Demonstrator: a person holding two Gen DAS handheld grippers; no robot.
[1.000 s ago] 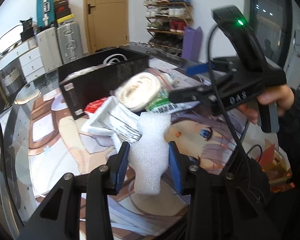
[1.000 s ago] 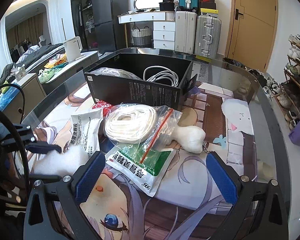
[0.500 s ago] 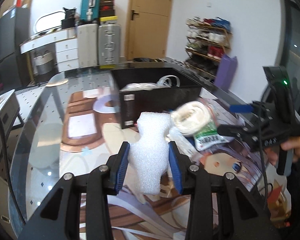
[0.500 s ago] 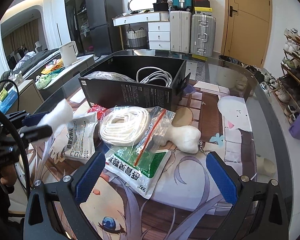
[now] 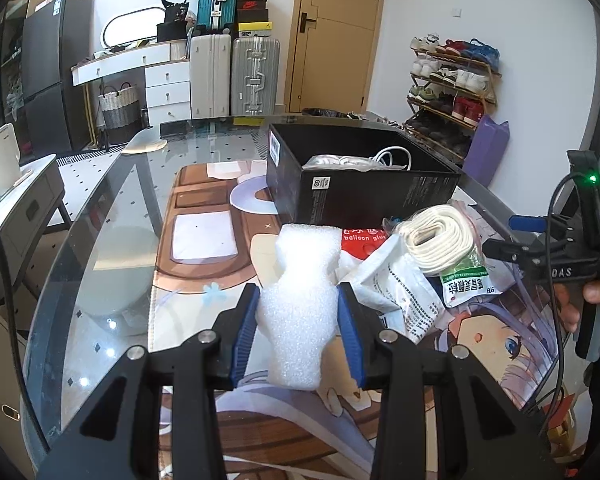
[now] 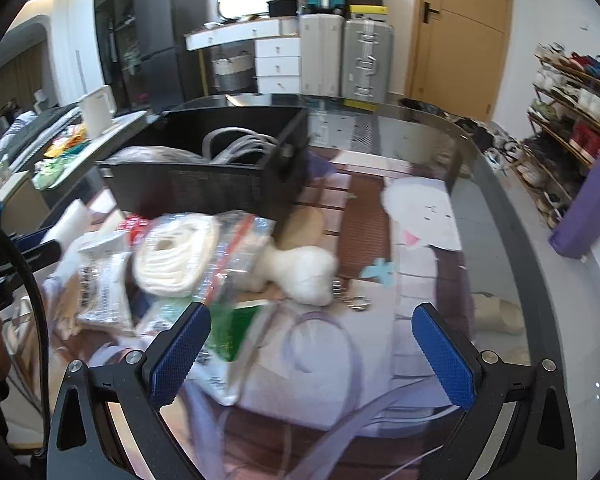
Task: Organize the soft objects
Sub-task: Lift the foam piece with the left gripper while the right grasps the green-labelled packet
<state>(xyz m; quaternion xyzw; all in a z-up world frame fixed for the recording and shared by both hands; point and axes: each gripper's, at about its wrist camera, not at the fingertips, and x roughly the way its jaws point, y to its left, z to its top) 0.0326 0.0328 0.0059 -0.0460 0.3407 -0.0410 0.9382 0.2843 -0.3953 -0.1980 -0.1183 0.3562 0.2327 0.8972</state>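
My left gripper [image 5: 298, 334] is shut on a white foam piece [image 5: 300, 300] and holds it above the printed mat, in front of the black box [image 5: 360, 188]. The box holds a white cable and a bag. A bagged coil of white rope [image 5: 440, 236] lies on a green-labelled packet [image 5: 466, 280], beside a white printed pouch [image 5: 400, 288]. My right gripper [image 6: 312, 348] is open and empty above the green packet [image 6: 228, 328]. A white bone-shaped plush [image 6: 304, 268] lies beyond it. The right wrist view is blurred.
The glass table [image 5: 112, 216] carries a printed anime mat [image 5: 204, 248]. A red packet [image 5: 360, 240] lies against the box. Suitcases, drawers and a shoe rack stand behind the table. The right gripper's handle [image 5: 572, 268] shows at the right of the left wrist view.
My left gripper has lifted the foam piece off the pile and swung left, facing the box. My right gripper has turned to the right, still open.
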